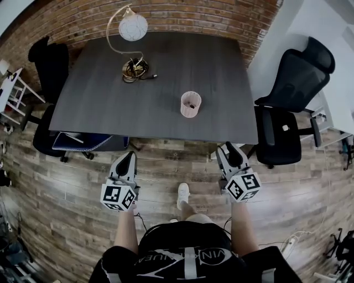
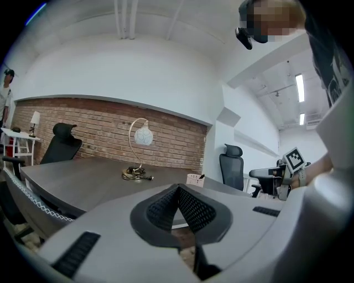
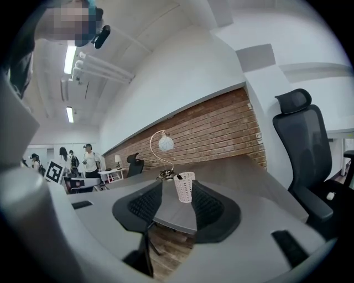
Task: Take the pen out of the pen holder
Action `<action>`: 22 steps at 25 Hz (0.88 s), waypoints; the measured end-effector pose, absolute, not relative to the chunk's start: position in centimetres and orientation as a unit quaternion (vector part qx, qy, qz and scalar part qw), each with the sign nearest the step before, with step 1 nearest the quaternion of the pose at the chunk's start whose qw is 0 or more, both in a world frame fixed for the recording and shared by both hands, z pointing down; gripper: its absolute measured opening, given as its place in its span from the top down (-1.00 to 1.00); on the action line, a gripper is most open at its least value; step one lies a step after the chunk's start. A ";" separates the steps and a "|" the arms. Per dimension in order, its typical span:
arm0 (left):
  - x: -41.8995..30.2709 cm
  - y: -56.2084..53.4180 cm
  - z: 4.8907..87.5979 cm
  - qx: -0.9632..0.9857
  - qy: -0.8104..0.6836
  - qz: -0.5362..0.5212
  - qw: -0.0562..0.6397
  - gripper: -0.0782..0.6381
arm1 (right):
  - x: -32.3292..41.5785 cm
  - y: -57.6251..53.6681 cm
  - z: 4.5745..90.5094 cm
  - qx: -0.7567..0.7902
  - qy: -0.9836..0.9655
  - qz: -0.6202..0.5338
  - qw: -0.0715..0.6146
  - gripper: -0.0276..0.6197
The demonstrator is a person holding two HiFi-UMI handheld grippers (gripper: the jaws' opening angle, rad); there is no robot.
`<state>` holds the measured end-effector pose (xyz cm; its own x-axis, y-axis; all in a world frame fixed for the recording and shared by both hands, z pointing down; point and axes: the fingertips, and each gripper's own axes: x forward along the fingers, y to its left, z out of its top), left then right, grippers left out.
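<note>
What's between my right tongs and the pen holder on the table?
Nothing stands there: the head view shows only wood floor and bare table between the right tongs and the pen holder.

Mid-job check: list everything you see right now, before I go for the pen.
table: one, dark grey, centre, against brick wall
pen holder: one, pale mesh, table's near right part
pen: one, dark, standing in pen holder
lamp: one, white globe, table's far side
cable: one coil, dark, at lamp's base
chairs: two black, right and left of table; one bluish, tucked under near left edge
left gripper: shut, empty, short of table
right gripper: open, empty, aimed at pen holder
</note>
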<state>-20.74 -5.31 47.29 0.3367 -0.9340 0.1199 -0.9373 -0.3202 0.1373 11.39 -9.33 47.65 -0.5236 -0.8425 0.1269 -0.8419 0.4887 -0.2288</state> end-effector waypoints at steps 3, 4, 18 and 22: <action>-20.5 -7.2 47.3 0.810 -0.578 0.010 0.093 0.74 | 11.1 -11.2 48.0 -0.479 0.867 -0.135 -0.006 0.45; -20.3 -7.8 47.3 0.810 -0.578 0.011 0.094 0.74 | 11.1 -11.8 48.1 -0.477 0.868 -0.136 -0.006 0.45; -19.4 -13.7 49.0 0.805 -0.582 0.017 0.113 0.74 | 8.6 -18.8 49.3 -0.435 0.889 -0.143 -0.018 0.45; -19.0 -15.3 49.4 0.803 -0.585 0.018 0.113 0.74 | 7.8 -20.2 49.5 -0.416 0.898 -0.141 -0.021 0.45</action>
<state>-19.03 -15.27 49.44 0.3157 -0.9350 0.1618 -0.9432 -0.2906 0.1611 7.76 -20.21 49.48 -0.6522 -0.7419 0.1555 -0.7539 0.6135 -0.2351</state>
